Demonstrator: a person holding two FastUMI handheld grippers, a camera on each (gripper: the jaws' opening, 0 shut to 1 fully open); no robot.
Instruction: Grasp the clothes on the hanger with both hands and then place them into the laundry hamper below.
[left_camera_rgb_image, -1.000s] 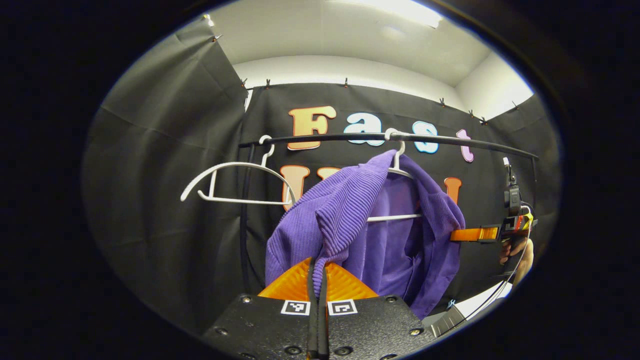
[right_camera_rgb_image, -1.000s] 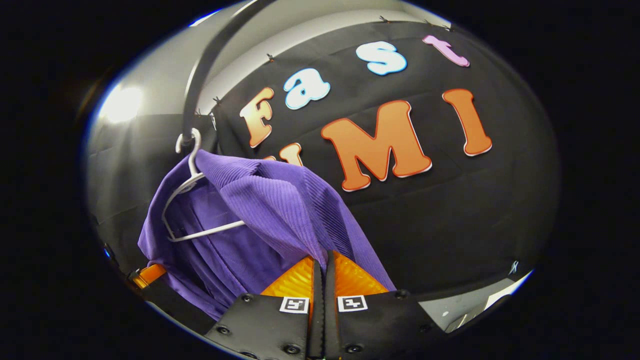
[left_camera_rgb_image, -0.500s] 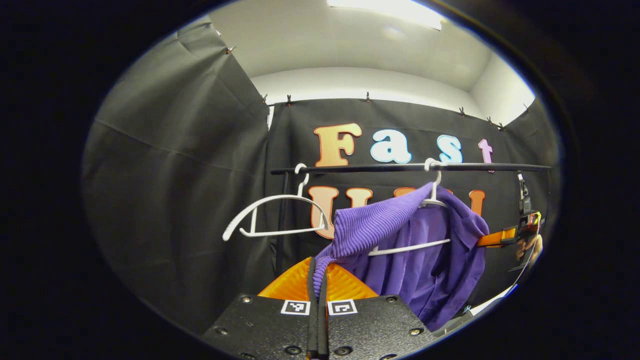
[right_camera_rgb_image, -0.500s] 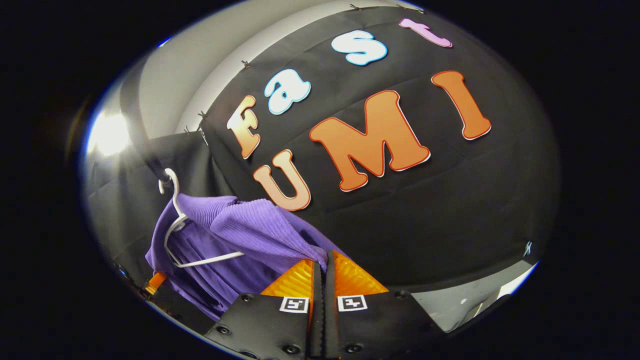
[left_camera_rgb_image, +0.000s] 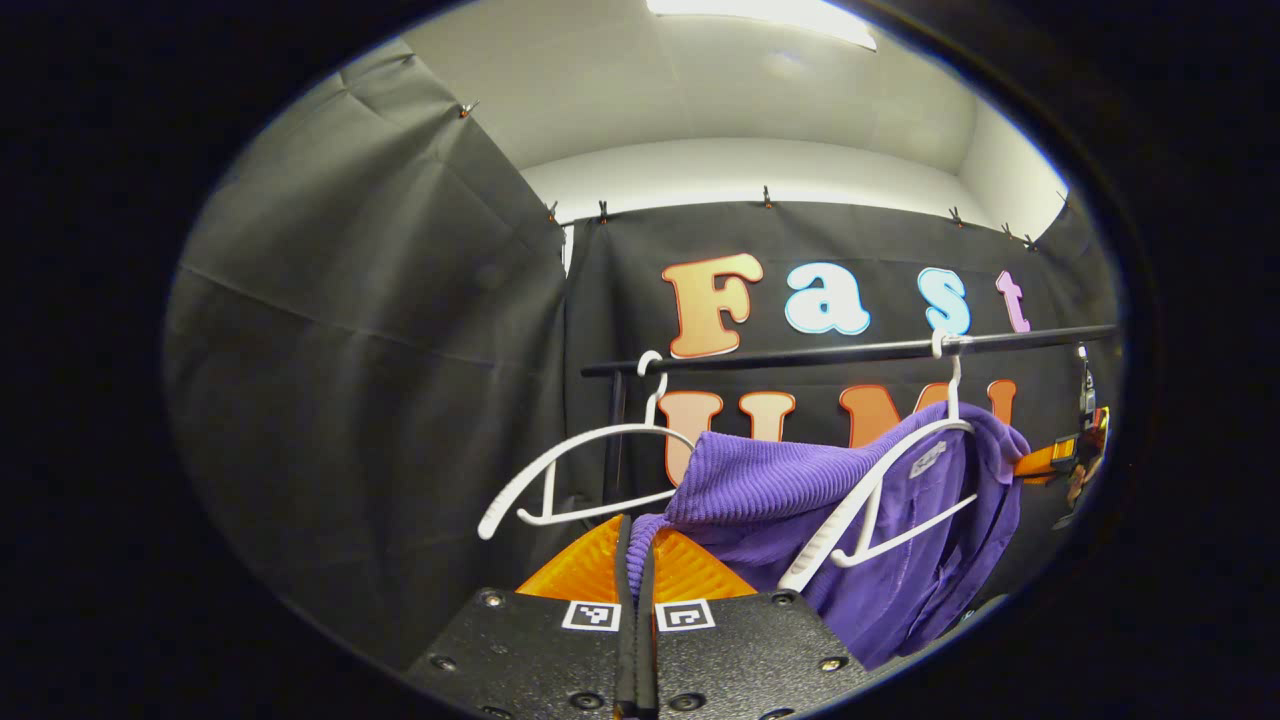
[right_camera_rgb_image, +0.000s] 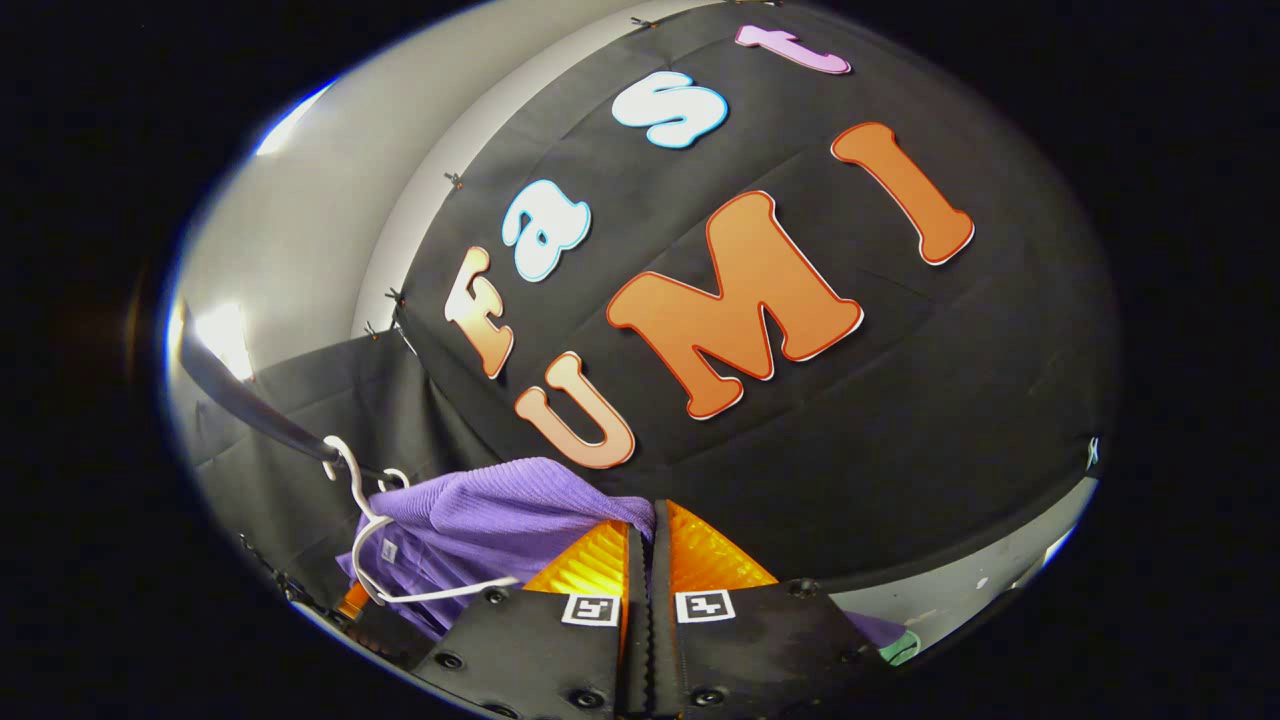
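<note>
With both grippers' jaws clamped on the purple garment (left_camera_rgb_image: 780, 480), its far shoulder hung on the white hanger (left_camera_rgb_image: 880, 490) and could snag there.

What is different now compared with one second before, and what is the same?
Both grippers have pulled the purple garment off the white hanger: its near arm, covered before, now lies bare. The left gripper and right gripper stay shut on the cloth. Both hangers remain on the rail; the empty hanger is untouched.

A bare white hanger (left_camera_rgb_image: 585, 470) hangs on the black rail (left_camera_rgb_image: 850, 352), under a ceiling light (left_camera_rgb_image: 765, 10).
</note>
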